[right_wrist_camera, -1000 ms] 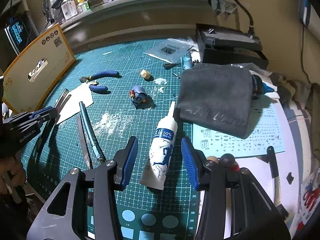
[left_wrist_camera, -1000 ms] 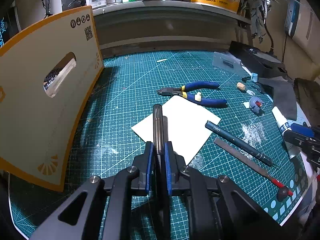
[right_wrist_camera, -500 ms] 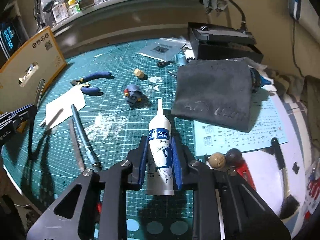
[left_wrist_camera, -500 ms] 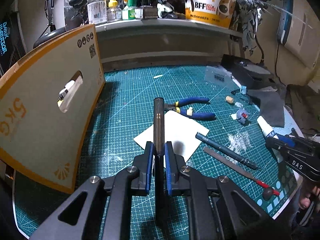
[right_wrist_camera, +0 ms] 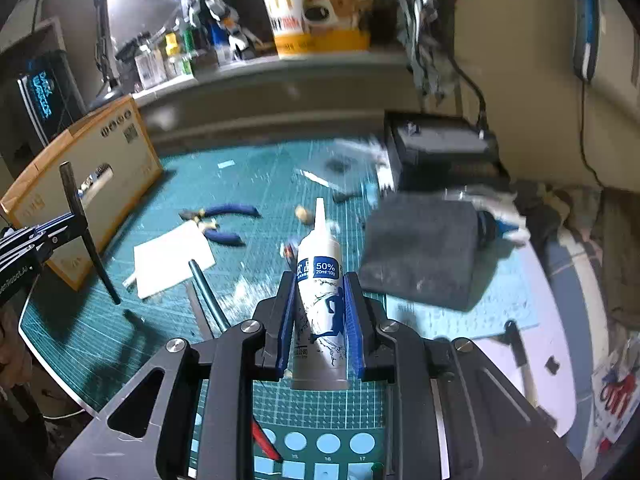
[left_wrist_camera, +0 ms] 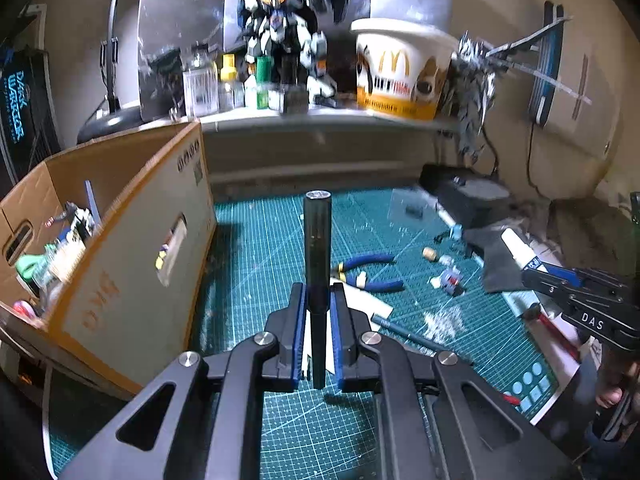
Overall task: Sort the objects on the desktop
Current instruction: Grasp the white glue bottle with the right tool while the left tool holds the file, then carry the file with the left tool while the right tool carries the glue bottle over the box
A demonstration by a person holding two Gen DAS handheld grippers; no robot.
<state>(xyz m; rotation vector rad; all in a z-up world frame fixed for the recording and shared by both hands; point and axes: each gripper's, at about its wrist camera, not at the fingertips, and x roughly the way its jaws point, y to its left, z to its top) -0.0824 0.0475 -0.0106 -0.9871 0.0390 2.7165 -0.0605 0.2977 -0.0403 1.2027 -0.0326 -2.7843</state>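
Left gripper (left_wrist_camera: 318,304): fingers clamped on dark rod (left_wrist_camera: 317,240), raised beside box (left_wrist_camera: 132,264) | Right gripper (right_wrist_camera: 320,308): fingers clamped on glue bottle (right_wrist_camera: 320,280), above mat (right_wrist_camera: 248,176)

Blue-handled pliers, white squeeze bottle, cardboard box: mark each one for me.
blue-handled pliers (right_wrist_camera: 222,224), right wrist view, on the handles lying on the mat.
white squeeze bottle (right_wrist_camera: 320,280), right wrist view, on the label between the gripper's pads.
cardboard box (left_wrist_camera: 132,264), left wrist view, on the outer side wall.
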